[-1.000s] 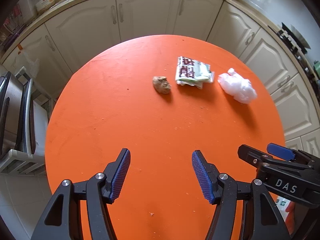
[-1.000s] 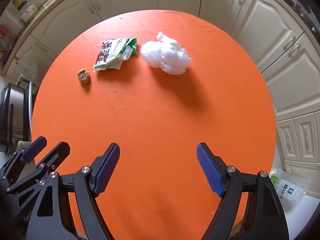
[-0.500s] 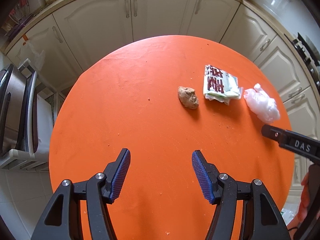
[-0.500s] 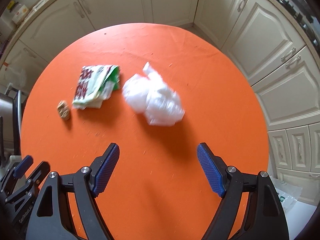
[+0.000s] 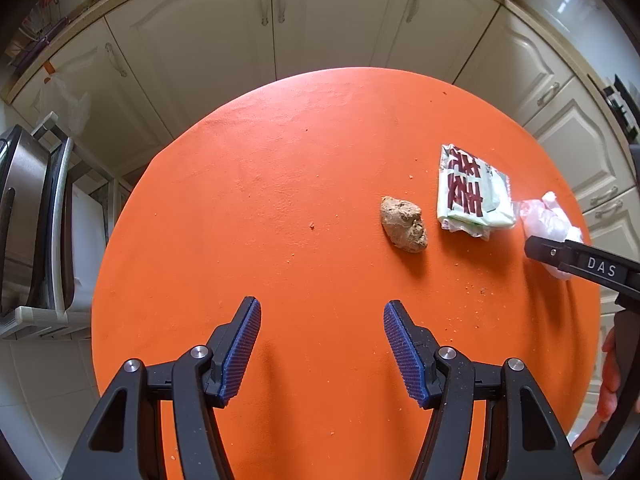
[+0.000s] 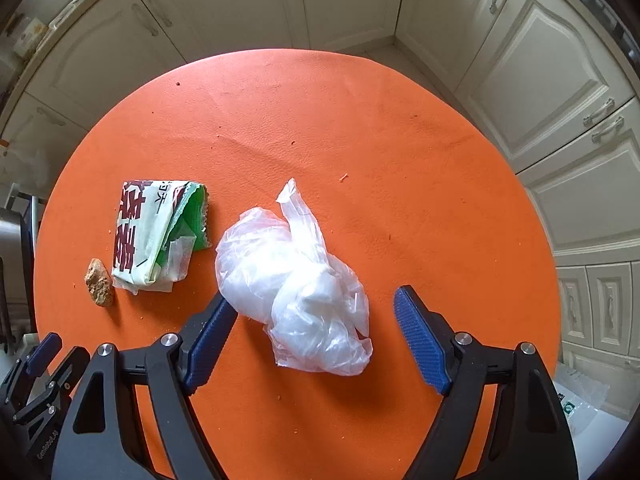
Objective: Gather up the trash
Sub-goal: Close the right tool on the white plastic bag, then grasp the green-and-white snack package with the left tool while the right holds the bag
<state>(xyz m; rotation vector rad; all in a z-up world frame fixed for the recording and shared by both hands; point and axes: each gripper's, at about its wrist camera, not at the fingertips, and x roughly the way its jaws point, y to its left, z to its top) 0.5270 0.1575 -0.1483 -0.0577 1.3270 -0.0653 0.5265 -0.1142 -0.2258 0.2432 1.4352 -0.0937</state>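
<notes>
Straddling the bag (image 6: pixel 296 280), the right gripper (image 6: pixel 316 340) has its fingers spread.
Left gripper (image 5: pixel 322 344) spread, empty; wrapper (image 6: pixel 154 232) and lump (image 6: pixel 99 282) lie beside the bag on the orange worktop (image 6: pixel 360 128), cabinets (image 6: pixel 224 4) behind.

Cream cabinets (image 5: pixel 332 20) curve behind a round orange table (image 5: pixel 248 208); a steel appliance (image 5: pixel 20 208) stands at left

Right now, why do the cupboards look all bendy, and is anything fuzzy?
Left wrist view: the fisheye lens curves the cupboards around the round orange table, and the picture is sharp. Right wrist view: same bending, cupboards slightly soft at top left, and the crumpled plastic bag casts a soft shadow.
</notes>
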